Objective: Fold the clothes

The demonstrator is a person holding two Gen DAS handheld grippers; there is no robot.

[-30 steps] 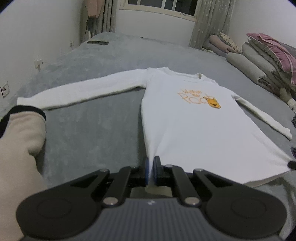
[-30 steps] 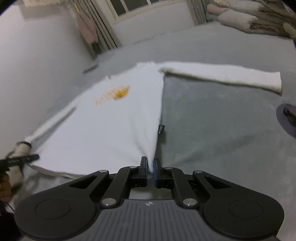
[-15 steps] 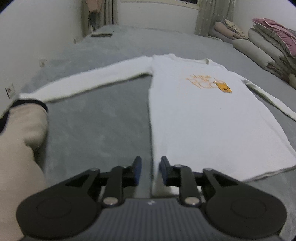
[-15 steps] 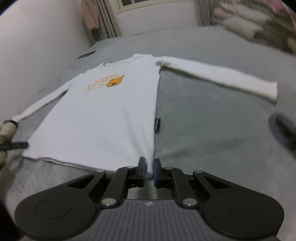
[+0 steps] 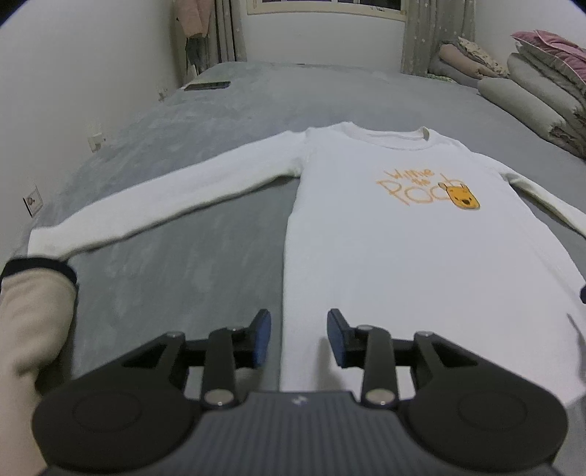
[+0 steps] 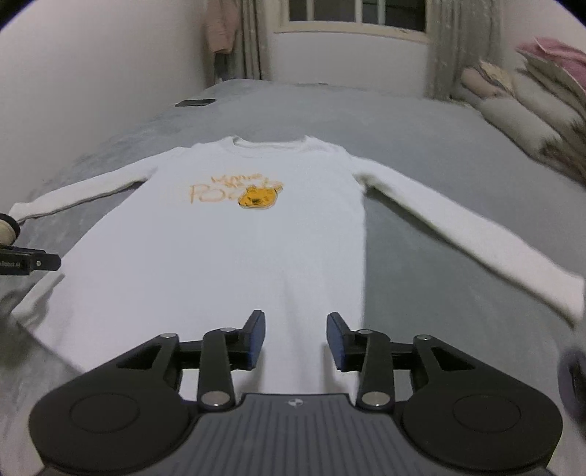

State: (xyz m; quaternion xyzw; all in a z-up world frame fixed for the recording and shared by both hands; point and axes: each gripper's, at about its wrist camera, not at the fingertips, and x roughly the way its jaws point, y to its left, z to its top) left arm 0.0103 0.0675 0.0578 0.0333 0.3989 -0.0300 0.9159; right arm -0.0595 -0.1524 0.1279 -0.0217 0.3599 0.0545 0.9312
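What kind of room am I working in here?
Most likely a bedroom: a grey bed as the work surface, stacked quilts and pillows along one side, and a curtained window behind.

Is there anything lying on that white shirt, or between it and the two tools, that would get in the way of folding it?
Nothing visible does. The white shirt lies flat on the grey bedspread with nothing on it. The left tool and right tool, jaws just opened and empty, hover directly over its hem.
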